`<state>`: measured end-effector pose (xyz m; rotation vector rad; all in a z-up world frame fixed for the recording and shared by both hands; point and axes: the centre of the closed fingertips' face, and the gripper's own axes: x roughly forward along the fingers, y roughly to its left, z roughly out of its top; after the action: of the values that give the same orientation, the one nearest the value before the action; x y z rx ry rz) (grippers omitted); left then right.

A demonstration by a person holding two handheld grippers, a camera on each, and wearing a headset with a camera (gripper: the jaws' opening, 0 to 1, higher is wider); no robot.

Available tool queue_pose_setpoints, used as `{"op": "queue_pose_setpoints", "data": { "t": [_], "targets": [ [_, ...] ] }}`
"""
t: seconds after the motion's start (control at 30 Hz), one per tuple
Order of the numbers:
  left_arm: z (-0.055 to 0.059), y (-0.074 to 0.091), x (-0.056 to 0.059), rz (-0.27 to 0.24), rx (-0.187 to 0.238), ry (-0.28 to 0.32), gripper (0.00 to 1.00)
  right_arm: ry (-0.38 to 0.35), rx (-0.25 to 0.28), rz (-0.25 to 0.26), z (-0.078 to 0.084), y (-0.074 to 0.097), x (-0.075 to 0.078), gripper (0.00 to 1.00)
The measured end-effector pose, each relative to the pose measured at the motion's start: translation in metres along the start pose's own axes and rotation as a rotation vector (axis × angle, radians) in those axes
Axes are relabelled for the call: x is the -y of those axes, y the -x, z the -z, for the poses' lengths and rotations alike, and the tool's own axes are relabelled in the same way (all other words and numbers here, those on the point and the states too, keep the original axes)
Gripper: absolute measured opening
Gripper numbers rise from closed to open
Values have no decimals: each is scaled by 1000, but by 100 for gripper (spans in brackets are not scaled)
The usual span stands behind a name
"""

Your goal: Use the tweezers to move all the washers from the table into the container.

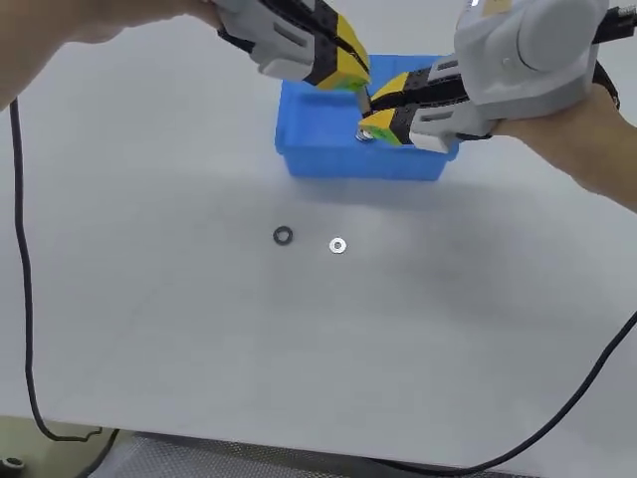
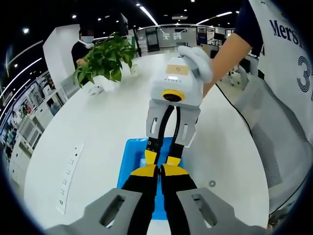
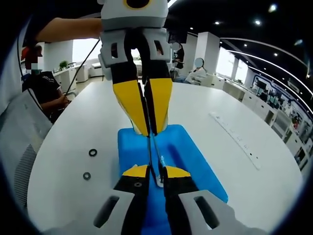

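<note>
Slim metal tweezers [image 3: 152,147] are clamped in the closed jaws of the left gripper [image 3: 148,131]. Their long axis runs down to the right gripper [image 3: 156,172], whose jaws are pressed around the lower end. The tips look drawn together on a small silver washer [image 1: 365,133], though this is too small to confirm. It is held over the blue plastic container [image 1: 328,161]. Nearer the person, on the white table [image 1: 199,339], a dark ring washer [image 1: 283,235] and a pale flat washer [image 1: 337,245] lie flat, slightly toward the left gripper's side.
</note>
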<state>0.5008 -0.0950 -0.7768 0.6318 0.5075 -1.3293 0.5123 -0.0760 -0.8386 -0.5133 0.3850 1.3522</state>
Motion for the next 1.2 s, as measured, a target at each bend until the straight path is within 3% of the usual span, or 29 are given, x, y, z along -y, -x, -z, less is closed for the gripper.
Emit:
{"op": "queue_pose_setpoints", "data": {
  "t": [0.27, 0.53, 0.97, 1.2],
  "targets": [
    [-16, 19, 16, -6, 3, -29, 6, 43, 31, -22, -24, 13, -18, 11],
    [-29, 41, 43, -16, 11, -48, 6, 72, 63, -43, -45, 27, -47, 11],
    [-19, 51, 93, 4, 21, 15, 6, 66, 60, -103, -46, 28, -100, 11],
    [-12, 47, 110, 16, 25, 56, 6, 64, 45, -134, -40, 26, -123, 11]
  ]
}}
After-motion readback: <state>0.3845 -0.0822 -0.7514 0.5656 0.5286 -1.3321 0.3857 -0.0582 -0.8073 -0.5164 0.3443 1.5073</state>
